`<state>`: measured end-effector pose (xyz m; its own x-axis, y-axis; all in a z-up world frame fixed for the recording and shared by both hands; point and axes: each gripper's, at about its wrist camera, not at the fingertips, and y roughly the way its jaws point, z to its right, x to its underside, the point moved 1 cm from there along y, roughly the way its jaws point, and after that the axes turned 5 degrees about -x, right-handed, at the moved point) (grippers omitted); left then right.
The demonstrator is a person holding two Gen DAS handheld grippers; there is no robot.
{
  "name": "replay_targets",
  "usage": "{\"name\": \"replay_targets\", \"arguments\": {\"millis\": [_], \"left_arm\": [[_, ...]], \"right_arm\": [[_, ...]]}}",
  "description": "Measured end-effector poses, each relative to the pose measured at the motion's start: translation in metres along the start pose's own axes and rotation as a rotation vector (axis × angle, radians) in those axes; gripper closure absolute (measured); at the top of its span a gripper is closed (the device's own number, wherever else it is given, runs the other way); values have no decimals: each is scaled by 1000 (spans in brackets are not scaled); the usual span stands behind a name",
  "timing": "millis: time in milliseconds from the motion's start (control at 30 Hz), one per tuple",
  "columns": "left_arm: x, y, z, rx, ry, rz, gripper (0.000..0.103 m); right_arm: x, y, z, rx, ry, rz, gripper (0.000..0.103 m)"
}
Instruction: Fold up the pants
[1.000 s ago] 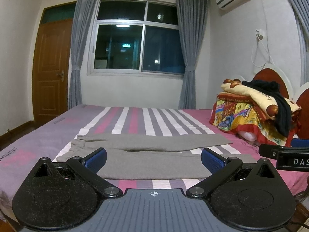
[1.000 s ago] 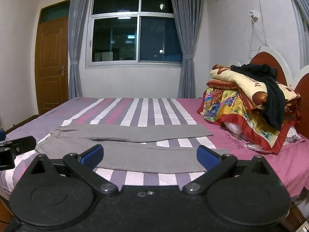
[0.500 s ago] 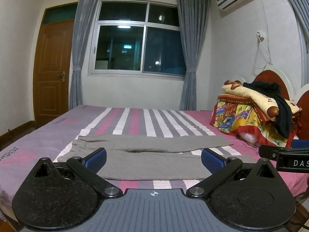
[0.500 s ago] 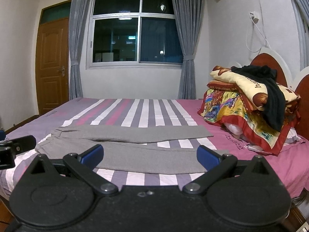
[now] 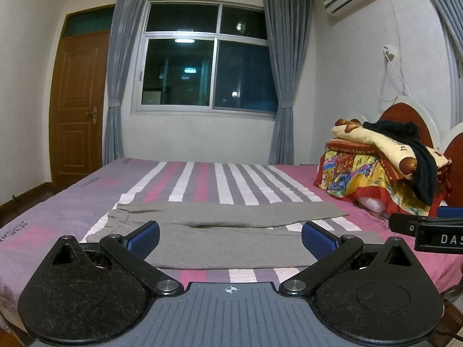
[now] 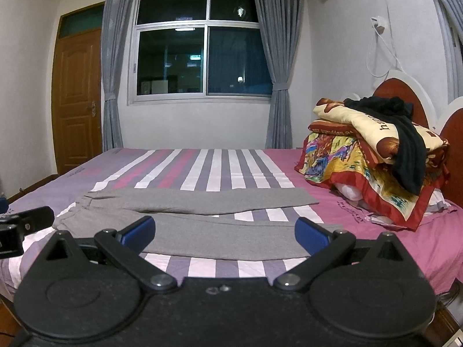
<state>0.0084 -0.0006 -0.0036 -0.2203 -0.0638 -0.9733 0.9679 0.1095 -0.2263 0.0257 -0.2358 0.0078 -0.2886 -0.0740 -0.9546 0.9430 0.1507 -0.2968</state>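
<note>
Grey pants lie flat across the near part of the striped bed, waistband to the left, both legs stretched to the right with a narrow gap between them. My left gripper hovers open in front of the near leg, blue pads wide apart and holding nothing. My right gripper is likewise open and empty, just short of the near leg. Each gripper's tip shows at the edge of the other's view.
The bed has a purple, pink and white striped sheet. A pile of colourful quilts with a black garment on top sits at the right by the red headboard. A window, grey curtains and a wooden door are behind.
Both views have tilted slightly upward, so the pants sit a little lower in frame. The pants lie as before and both grippers stay open.
</note>
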Motion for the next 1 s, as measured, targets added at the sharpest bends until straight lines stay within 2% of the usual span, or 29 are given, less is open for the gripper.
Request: {"name": "replay_targets", "arguments": {"millis": [1000], "left_arm": [[-3,-2,1,-2,15,1,0]], "right_arm": [[0,1,-1,-8,-9,12,0]]}}
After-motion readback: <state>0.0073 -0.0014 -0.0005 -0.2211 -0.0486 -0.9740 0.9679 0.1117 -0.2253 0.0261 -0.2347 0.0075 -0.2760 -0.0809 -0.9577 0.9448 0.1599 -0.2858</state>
